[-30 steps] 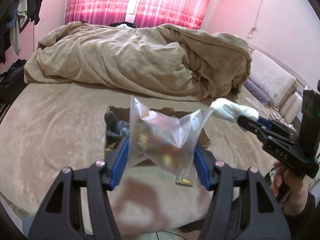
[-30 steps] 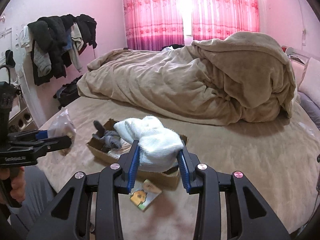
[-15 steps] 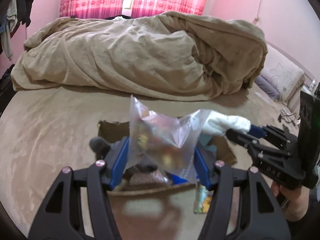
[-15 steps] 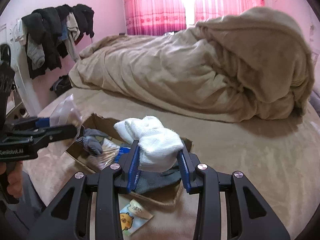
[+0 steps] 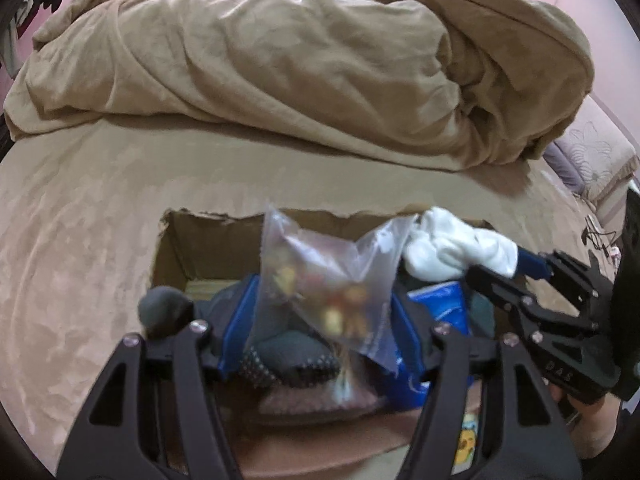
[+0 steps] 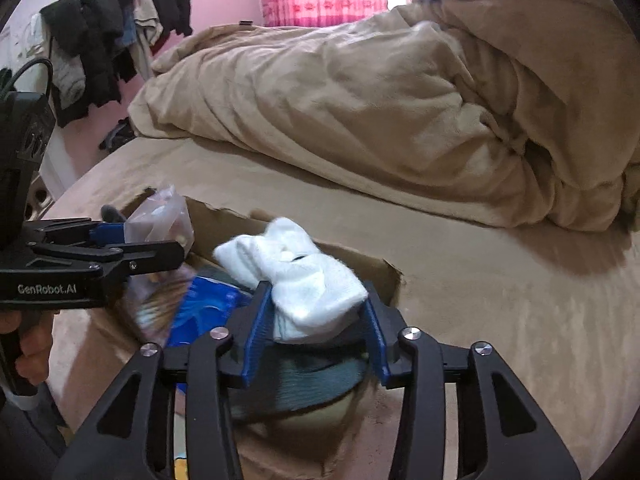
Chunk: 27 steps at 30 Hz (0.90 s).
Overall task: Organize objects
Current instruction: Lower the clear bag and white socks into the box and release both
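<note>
My left gripper (image 5: pixel 320 320) is shut on a clear plastic bag (image 5: pixel 324 276) with coloured bits inside, held over the open cardboard box (image 5: pixel 192 240) on the bed. My right gripper (image 6: pixel 316 320) is shut on white rolled socks (image 6: pixel 304 280), also over the box (image 6: pixel 376 268). The socks show in the left wrist view (image 5: pixel 452 252), and the bag in the right wrist view (image 6: pixel 160 220). The box holds dark grey socks (image 5: pixel 292 356) and a blue packet (image 5: pixel 440 300).
A heaped tan duvet (image 5: pixel 300 60) fills the far half of the bed. A small yellow snack packet (image 5: pixel 466 444) lies on the bed by the box's near side. Clothes hang on a rack (image 6: pixel 104 40) at the left wall.
Both grippers have moved forward and down over the box, still holding the bag and the white socks. The box now fills the lower middle of both views.
</note>
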Tool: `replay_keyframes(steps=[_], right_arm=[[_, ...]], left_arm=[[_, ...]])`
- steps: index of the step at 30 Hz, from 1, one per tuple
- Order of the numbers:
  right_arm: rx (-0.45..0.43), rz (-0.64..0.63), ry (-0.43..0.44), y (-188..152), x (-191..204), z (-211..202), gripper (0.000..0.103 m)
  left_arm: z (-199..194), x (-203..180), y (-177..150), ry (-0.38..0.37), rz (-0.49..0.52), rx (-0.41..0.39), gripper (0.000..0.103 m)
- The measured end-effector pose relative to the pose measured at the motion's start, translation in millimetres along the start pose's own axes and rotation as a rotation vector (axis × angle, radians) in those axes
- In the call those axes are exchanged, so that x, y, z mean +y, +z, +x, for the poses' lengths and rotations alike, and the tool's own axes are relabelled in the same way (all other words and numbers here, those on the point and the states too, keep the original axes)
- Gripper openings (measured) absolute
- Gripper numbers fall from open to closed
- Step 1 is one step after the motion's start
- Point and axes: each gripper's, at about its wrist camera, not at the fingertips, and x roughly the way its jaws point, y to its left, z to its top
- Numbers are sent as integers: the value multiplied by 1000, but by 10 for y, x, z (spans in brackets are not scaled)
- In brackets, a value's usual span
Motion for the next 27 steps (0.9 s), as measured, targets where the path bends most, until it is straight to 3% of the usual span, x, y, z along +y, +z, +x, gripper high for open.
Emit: replay_keyframes(steps=[9, 13, 27], right_arm=[[-6, -72, -79, -79, 94, -24, 51], [-28, -59, -100, -67, 102, -176, 61], [-75, 92, -111, -224, 188, -1047, 73]], left_arm=[[-66, -42, -39, -12, -15, 10, 72], [-254, -46, -67, -14, -17, -15, 79], [-1368, -194, -413, 9, 31, -174, 81]])
